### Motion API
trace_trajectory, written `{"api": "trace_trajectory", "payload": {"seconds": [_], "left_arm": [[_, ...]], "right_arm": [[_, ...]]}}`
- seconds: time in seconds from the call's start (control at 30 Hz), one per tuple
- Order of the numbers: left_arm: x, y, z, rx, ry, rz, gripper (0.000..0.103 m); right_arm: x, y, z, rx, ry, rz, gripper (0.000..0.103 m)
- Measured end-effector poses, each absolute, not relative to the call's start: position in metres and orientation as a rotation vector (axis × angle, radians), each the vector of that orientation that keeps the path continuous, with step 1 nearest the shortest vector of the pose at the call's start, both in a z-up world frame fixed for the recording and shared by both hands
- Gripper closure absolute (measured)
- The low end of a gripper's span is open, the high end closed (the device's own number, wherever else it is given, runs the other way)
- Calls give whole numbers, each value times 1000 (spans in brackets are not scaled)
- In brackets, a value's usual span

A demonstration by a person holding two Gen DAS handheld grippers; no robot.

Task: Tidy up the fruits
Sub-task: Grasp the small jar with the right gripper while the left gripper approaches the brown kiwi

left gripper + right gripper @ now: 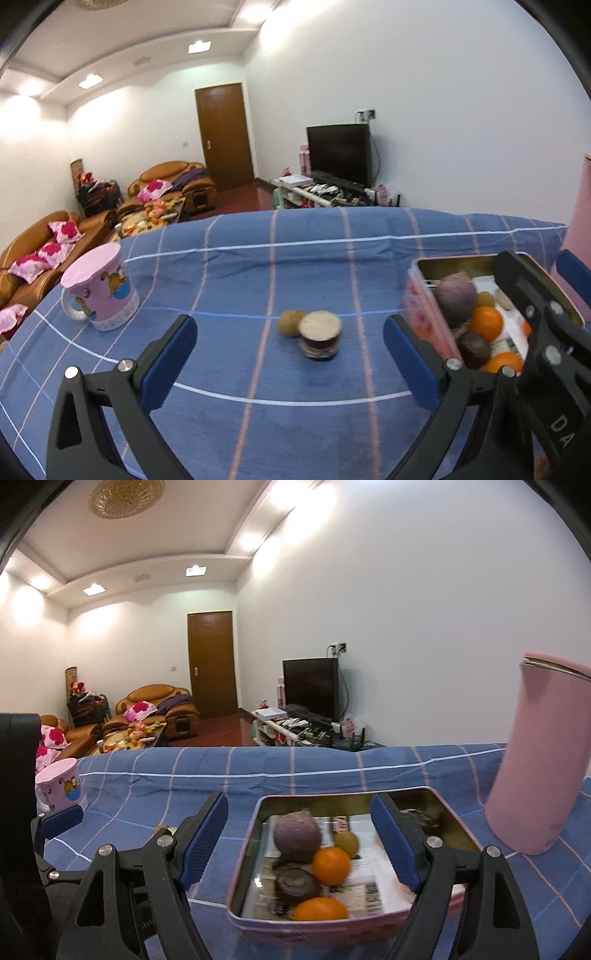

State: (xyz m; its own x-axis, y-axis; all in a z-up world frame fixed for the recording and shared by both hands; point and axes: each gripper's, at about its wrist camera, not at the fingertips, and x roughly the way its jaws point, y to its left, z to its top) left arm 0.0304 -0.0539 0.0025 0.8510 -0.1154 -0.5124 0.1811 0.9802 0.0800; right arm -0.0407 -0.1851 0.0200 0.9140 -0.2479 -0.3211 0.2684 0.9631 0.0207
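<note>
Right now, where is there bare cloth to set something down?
Bare cloth lies between the pink mug and the halved fruit, and in front of that fruit. The tin box is crowded with fruit, and the pink flask stands close beside it.

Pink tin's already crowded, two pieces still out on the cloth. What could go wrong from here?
1. The halved fruit touches the small brown fruit; closing the open left gripper on one may roll the other away.
2. The pink tin already holds oranges and purple fruit; another piece could land on them and roll.
3. The right gripper is close to the tall pink tumbler; a sideways swing might tip it.
</note>
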Motion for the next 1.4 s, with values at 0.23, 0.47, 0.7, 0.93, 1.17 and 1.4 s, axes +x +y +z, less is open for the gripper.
{"api": "trace_trajectory", "payload": {"seconds": [0.23, 0.47, 0.7, 0.93, 1.17, 1.4], "left_arm": [[51, -29, -2, 113, 570, -89, 0], [74, -5, -8, 134, 604, 8, 0], [94, 26, -14, 94, 664, 80, 0], [99, 33, -17, 100, 683, 119, 0], [105, 41, -18, 91, 694, 141, 0], [105, 42, -17, 97, 695, 142, 0]], "right_arm": [[-19, -170, 16, 42, 375, -205, 22], [3, -157, 10, 33, 442, -123, 22], [25, -135, -1, 4, 533, -20, 22], [60, -105, -17, -56, 678, 72, 34], [87, -99, -33, -56, 819, 89, 39], [96, -97, -42, -60, 882, 102, 67]]}}
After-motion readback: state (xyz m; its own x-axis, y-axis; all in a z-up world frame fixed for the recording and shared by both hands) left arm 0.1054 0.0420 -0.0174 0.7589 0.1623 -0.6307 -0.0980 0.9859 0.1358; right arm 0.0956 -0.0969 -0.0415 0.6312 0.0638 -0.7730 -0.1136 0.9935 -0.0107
